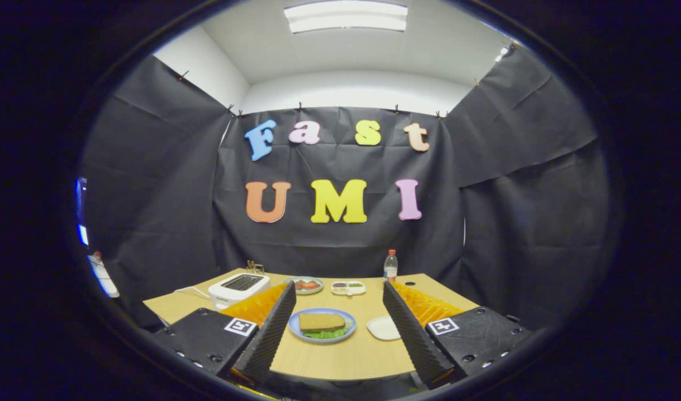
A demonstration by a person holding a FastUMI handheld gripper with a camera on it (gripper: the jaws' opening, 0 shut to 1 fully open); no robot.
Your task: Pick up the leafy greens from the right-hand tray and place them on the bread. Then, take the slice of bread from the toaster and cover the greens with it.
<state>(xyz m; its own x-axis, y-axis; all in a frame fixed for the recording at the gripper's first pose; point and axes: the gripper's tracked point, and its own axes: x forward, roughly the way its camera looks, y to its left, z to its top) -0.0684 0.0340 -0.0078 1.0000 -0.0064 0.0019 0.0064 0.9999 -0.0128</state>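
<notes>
While nothing's gripped, gripper point(338, 328) jaws wide apart, bread point(321, 321) over greens point(325, 334) on plate point(349, 321) between them.

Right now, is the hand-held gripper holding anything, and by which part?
Nothing is held. The hand-held gripper is open, its fingers spread apart and bare, with the blue plate carrying bread over leafy greens between them on the table.

Gripper view looks forward between fingers point(273, 328), across the table point(340, 356).
</notes>
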